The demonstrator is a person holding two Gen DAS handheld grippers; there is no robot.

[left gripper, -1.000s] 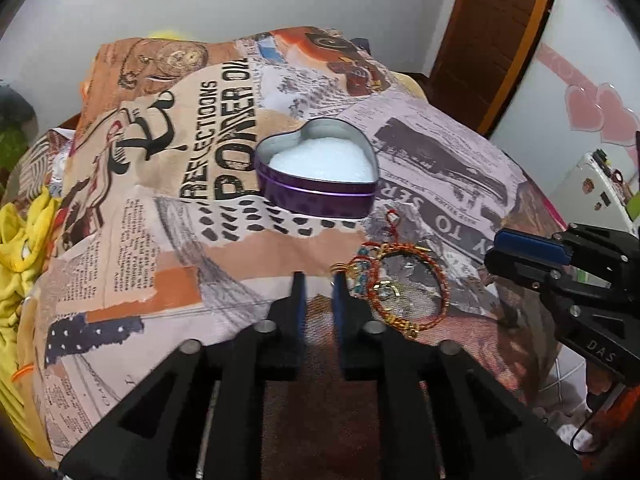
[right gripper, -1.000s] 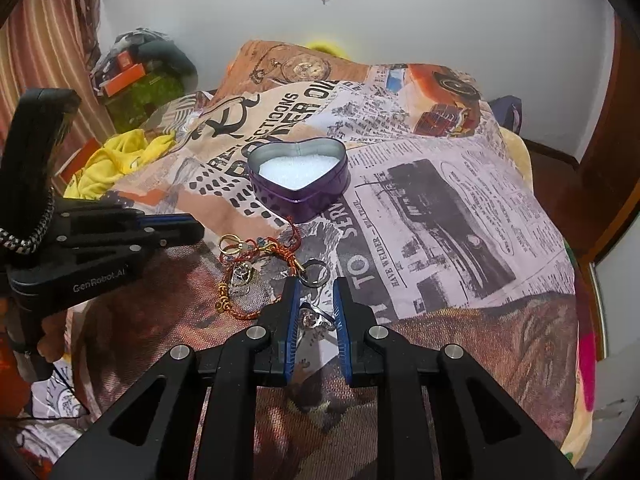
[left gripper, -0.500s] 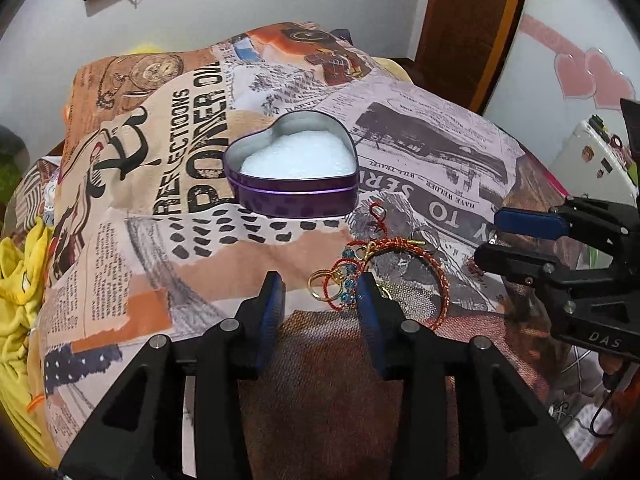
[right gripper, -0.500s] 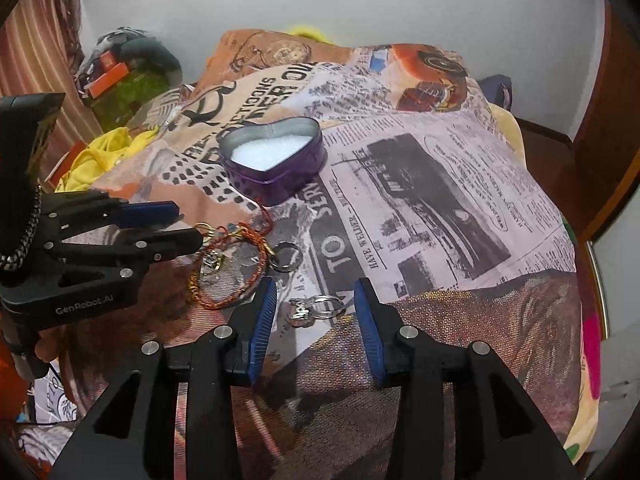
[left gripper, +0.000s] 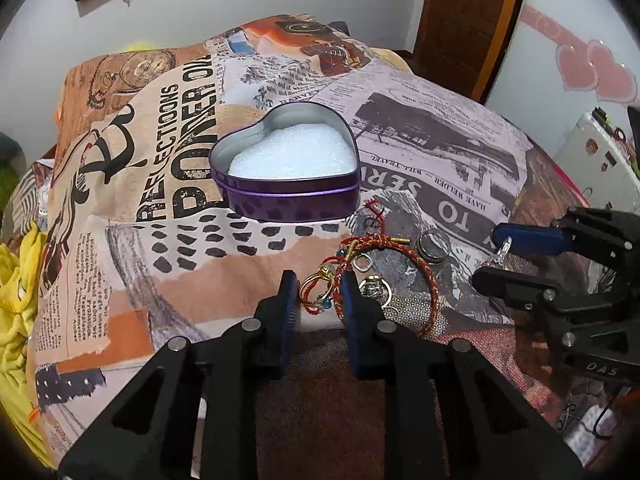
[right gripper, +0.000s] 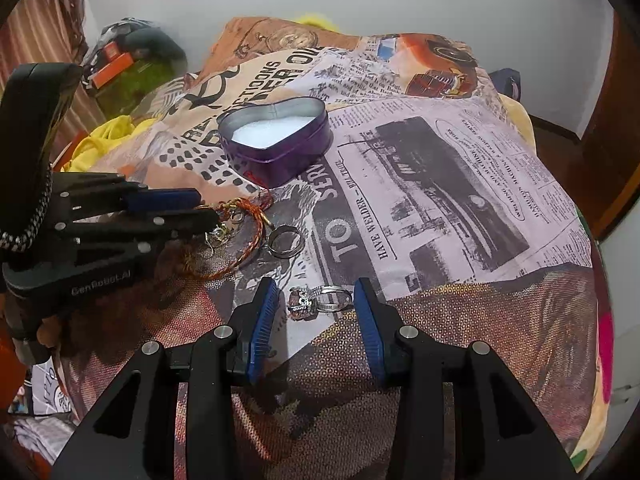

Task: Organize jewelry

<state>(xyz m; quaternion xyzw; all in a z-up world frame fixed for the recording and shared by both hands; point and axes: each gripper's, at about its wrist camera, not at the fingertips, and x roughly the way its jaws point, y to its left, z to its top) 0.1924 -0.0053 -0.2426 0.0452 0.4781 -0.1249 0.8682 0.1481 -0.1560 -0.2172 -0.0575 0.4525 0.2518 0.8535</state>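
A purple heart-shaped tin (left gripper: 288,184) with white foam inside sits open on the printed bedspread; it also shows in the right wrist view (right gripper: 276,148). My left gripper (left gripper: 318,292) is open, its jaws either side of a gold ring with a blue stone (left gripper: 316,286), beside a red-gold cord bracelet (left gripper: 420,276). A plain silver band (left gripper: 432,246) lies further right. My right gripper (right gripper: 314,300) is open around a silver stone ring (right gripper: 320,298), not touching it.
The printed bedspread (right gripper: 440,184) covers a rounded bed that drops off at the sides. Yellow cloth (left gripper: 16,280) lies at the left edge. A wooden door (left gripper: 468,20) and white wall stand behind.
Both grippers opened from nearly shut. The left one moved right over the gold ring. The right one pulled back from the silver ring and spread wider.
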